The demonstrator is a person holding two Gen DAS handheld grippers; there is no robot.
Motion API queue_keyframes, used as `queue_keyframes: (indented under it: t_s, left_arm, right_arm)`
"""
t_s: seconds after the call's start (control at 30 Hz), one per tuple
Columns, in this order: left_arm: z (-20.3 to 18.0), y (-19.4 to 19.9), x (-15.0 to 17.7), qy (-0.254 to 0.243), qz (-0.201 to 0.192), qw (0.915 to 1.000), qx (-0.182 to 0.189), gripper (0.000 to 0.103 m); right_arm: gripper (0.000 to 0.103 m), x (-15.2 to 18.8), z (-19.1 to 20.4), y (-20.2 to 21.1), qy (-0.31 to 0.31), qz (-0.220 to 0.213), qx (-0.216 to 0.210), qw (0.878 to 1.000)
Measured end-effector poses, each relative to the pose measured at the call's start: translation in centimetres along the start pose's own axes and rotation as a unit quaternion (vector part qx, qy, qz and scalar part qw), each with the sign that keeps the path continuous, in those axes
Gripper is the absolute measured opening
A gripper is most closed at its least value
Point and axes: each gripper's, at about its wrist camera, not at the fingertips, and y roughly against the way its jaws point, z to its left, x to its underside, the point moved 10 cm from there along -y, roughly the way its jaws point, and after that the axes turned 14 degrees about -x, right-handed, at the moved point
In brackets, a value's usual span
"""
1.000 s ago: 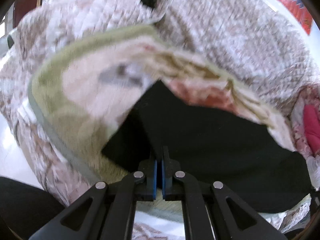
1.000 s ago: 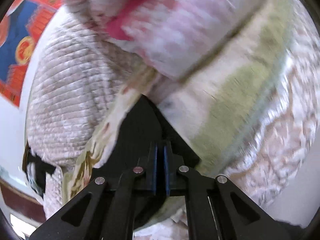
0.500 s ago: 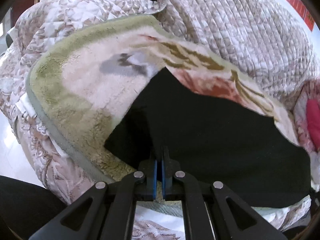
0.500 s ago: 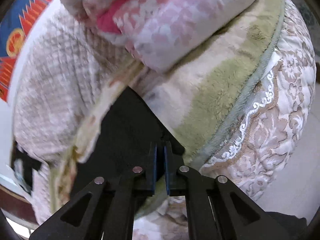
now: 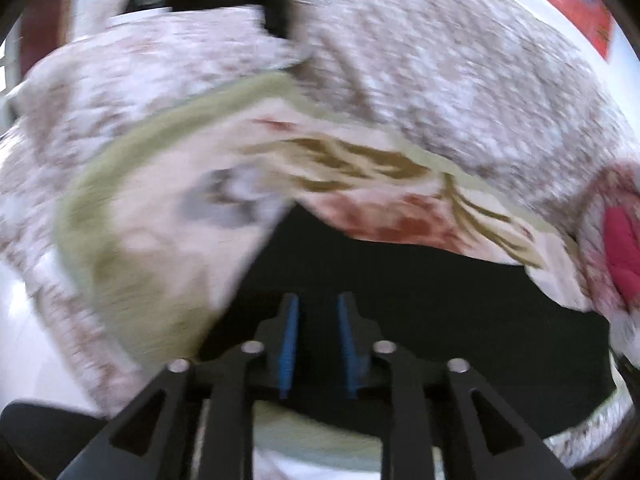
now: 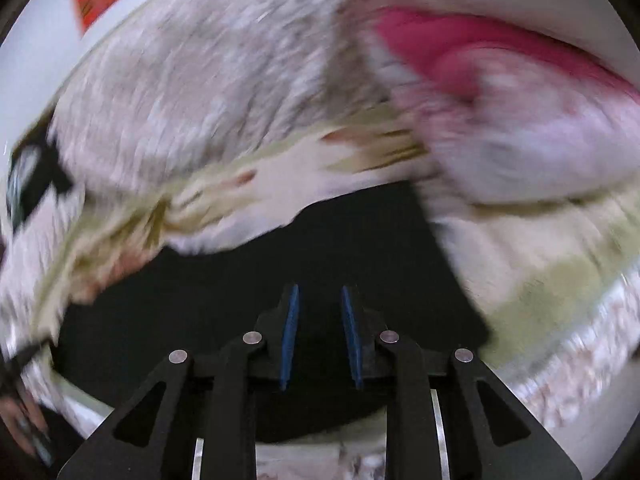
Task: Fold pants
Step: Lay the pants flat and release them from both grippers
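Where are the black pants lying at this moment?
In both wrist views the black pants lie spread on the cream and green blanket directly ahead of each tool, with the pink pillow at the right end.

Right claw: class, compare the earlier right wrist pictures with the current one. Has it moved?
Yes. The right claw has rolled: the pink pillow swung from upper centre to upper right, and its jaws have just been opening off the black pants.

You see a cream fleece blanket (image 5: 160,248) with a green border, a quilted bedspread (image 5: 460,92) behind it, and a pink pillow (image 6: 520,120).
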Motion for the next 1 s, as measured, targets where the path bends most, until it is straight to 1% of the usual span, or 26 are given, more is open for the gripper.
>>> queue_keyframes:
  t_s: [0.03, 0.1, 0.17, 0.2, 0.23, 0.33, 0.4, 0.43, 0.47, 0.53, 0.6, 0.63, 0.67, 0.73, 0.83, 1.0]
  left_arm:
    - [-1.4, -0.5, -0.1, -0.018, 0.004, 0.9998, 0.011, 0.028]
    - [-4.1, -1.4, -0.4, -0.056, 0.007, 0.9979, 0.031, 0.028]
    - [-6.0, -2.2, -0.7, -0.084, 0.007, 0.9958, 0.035, 0.028]
    - [-6.9, -2.9, -0.9, -0.095, 0.008, 0.9946, 0.04, 0.028]
    - [-7.4, -3.4, -1.1, -0.1, 0.007, 0.9942, 0.038, 0.028]
    - [-7.9, -5.2, -1.5, -0.112, 0.003, 0.9936, 0.017, 0.028]
    - [-7.2, -6.8, -1.2, -0.108, 0.015, 0.9941, -0.006, 0.028]
    - [-6.8, -7.6, -0.9, -0.103, 0.026, 0.9943, -0.01, 0.028]
    - [-6.5, -7.7, -1.0, -0.097, 0.019, 0.9951, -0.01, 0.028]
    - [-6.2, -7.7, -1.3, -0.101, 0.01, 0.9944, -0.027, 0.029]
    - [-6.1, -7.6, -1.3, -0.098, 0.01, 0.9948, -0.028, 0.029]
    - [-6.1, -7.5, -1.3, -0.097, 0.01, 0.9948, -0.028, 0.029]
    - [-6.1, -7.4, -1.3, -0.097, 0.01, 0.9949, -0.028, 0.029]
    - [-6.0, -7.0, -1.2, -0.095, 0.01, 0.9951, -0.027, 0.029]
    - [-5.8, -6.4, -1.0, -0.093, 0.007, 0.9954, -0.024, 0.029]
    - [-6.5, -4.7, -0.4, -0.106, -0.003, 0.9943, -0.017, 0.029]
  right_arm:
    - [0.022, -0.2, 0.2, -1.2, 0.015, 0.016, 0.008, 1.0]
    - [0.022, -0.6, 0.5, -2.8, 0.03, 0.032, 0.006, 0.999]
    - [0.022, -1.5, 0.4, -4.2, 0.049, 0.041, 0.02, 0.998]
    - [0.022, -1.7, 0.5, -4.7, 0.06, 0.046, 0.022, 0.997]
    - [0.022, -2.2, 0.5, -5.3, 0.069, 0.048, 0.022, 0.996]
    - [0.022, -3.5, -1.1, -6.5, 0.082, 0.033, 0.063, 0.994]
    - [0.022, -3.6, -2.8, -7.4, 0.062, 0.037, 0.081, 0.994]
    - [0.022, -3.5, -4.2, -7.6, 0.033, 0.04, 0.083, 0.995]
    - [0.022, -3.7, -4.6, -7.5, 0.021, 0.033, 0.081, 0.996]
    - [0.022, -4.1, -4.7, -7.3, 0.018, 0.027, 0.08, 0.996]
    - [0.023, -4.0, -4.5, -7.3, 0.025, 0.026, 0.09, 0.995]
    - [0.027, -4.0, -4.3, -7.3, 0.03, 0.025, 0.093, 0.995]
    - [0.036, -4.1, -3.7, -7.2, 0.039, 0.021, 0.09, 0.995]
    - [0.048, -4.1, -2.7, -7.2, 0.046, 0.014, 0.077, 0.996]
    - [0.049, -3.3, -0.6, -7.2, 0.058, 0.013, 0.048, 0.997]
    - [0.049, -0.9, 3.8, -7.5, 0.089, 0.031, 0.003, 0.996]
